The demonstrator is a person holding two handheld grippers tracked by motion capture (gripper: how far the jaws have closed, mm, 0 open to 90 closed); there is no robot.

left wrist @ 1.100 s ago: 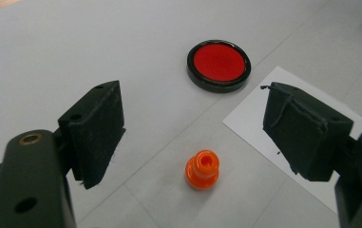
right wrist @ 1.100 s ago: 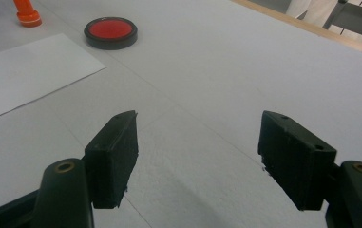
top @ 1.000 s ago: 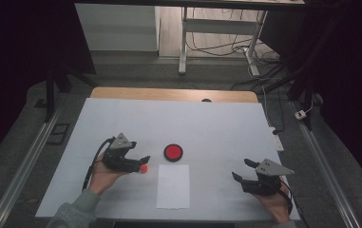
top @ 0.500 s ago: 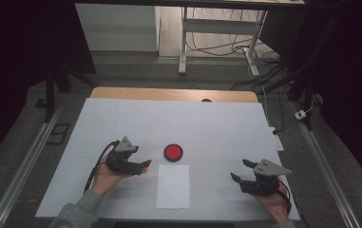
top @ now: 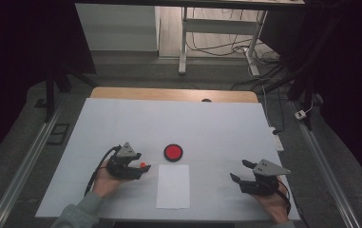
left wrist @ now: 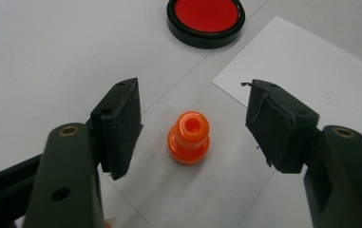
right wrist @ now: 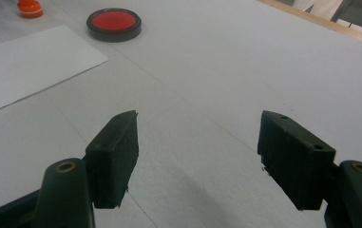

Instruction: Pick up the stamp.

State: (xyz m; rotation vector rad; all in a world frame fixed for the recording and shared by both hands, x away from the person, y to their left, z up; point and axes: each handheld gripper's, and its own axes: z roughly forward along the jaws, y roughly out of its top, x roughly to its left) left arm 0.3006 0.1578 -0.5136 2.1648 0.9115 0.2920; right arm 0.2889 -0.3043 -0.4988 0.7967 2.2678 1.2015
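Note:
A small orange knob-shaped piece (left wrist: 188, 137) stands upright on the white table cover, between the jaws of my left gripper (left wrist: 192, 95). The jaws have just been closing around it, and a gap still shows on each side, so the pads do not touch it. In the high view the left gripper (top: 142, 169) lies left of centre with the orange piece (top: 143, 165) at its tips. A round red pad in a black rim (top: 173, 152) sits just beyond, and a white paper sheet (top: 173, 186) lies in front of it. My right gripper (top: 240, 171) rests at the front right, open and with nothing between its fingers (right wrist: 112, 152).
The white cover (top: 216, 128) spans the table, with a wooden strip (top: 169, 93) along its far edge. Beyond stand desk legs (top: 183, 42) and floor cables. A small white box (top: 274, 137) with a cable sits at the table's right edge. Metal rails run along both sides.
The left gripper's jaws have narrowed around the orange piece, and the hand has shifted slightly. The right hand and gripper have stayed put.

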